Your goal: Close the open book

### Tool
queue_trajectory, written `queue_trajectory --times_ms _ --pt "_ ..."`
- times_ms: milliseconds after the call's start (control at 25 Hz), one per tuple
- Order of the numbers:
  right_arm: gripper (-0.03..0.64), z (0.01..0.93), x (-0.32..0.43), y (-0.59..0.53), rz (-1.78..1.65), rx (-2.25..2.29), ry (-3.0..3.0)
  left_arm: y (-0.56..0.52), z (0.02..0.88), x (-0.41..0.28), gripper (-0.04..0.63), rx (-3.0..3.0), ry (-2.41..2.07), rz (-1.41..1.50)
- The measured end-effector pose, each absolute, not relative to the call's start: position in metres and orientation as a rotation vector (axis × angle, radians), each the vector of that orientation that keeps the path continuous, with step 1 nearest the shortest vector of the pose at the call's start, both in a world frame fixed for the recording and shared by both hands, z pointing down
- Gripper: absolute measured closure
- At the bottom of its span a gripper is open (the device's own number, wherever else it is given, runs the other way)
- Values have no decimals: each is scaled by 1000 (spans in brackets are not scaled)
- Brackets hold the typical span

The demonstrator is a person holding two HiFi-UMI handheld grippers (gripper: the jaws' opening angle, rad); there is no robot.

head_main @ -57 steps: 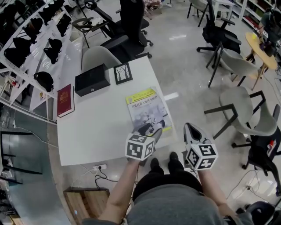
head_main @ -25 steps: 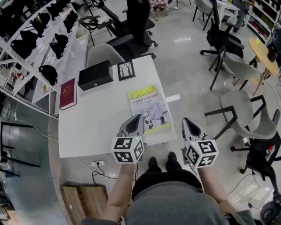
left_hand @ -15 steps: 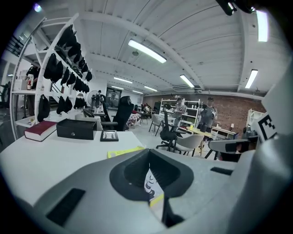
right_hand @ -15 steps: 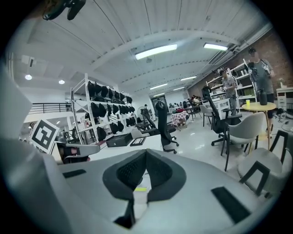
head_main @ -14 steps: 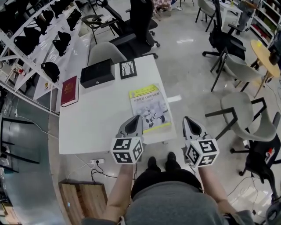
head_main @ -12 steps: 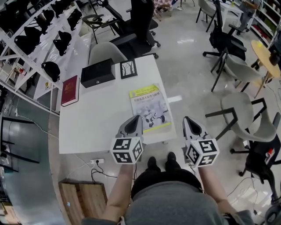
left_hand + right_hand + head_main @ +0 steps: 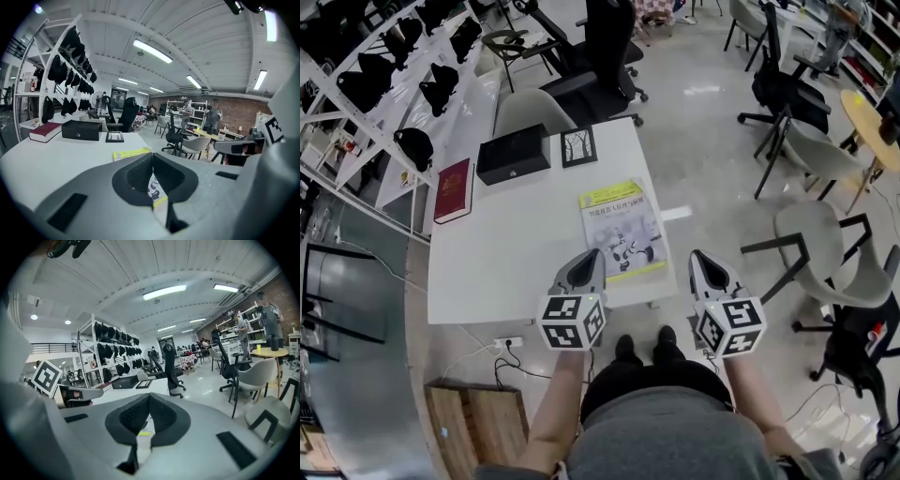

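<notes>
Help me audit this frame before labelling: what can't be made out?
- Head view: the yellow-and-white paperback book's near left edge, covered by the left gripper; its cover print is too small.
- Left gripper view: most of that book, behind the shut jaws.
- Right gripper view: only a yellow sliver of it shows past the right gripper.
- Black rectangular box: contents, closed.

A white rectangular table stands on a pale, glossy floor. Near its front right corner lies a closed book, cover up, with a yellow band across the top. At the far end sits a black box, with a small black-framed picture just to its right. A dark red book lies closed along the left edge, near the box.
</notes>
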State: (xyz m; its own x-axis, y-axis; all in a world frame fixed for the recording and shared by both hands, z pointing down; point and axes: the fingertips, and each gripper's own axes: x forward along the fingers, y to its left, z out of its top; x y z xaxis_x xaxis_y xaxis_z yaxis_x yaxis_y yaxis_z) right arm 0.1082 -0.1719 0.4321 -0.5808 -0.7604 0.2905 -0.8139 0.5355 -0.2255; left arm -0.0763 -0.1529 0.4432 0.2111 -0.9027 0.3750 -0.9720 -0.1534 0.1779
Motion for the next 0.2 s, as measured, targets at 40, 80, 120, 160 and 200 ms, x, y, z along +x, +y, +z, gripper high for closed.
queue_trajectory --times_ms 40,80,120,160,200 --pt "614 432 108 -171 509 1347 -2611 -152 444 -76 588 2113 -1744 256" --pt "614 432 108 -171 509 1346 -2610 -152 445 -77 588 2110 -1743 259" --pt "614 432 109 -171 510 1346 -2610 -151 445 -77 588 2107 -1743 263" --pt "614 431 109 -171 510 1346 -2609 -151 445 -78 588 2104 -1744 267" --pt "614 431 109 -172 510 1346 -2608 -151 446 -78 588 2101 -1745 270"
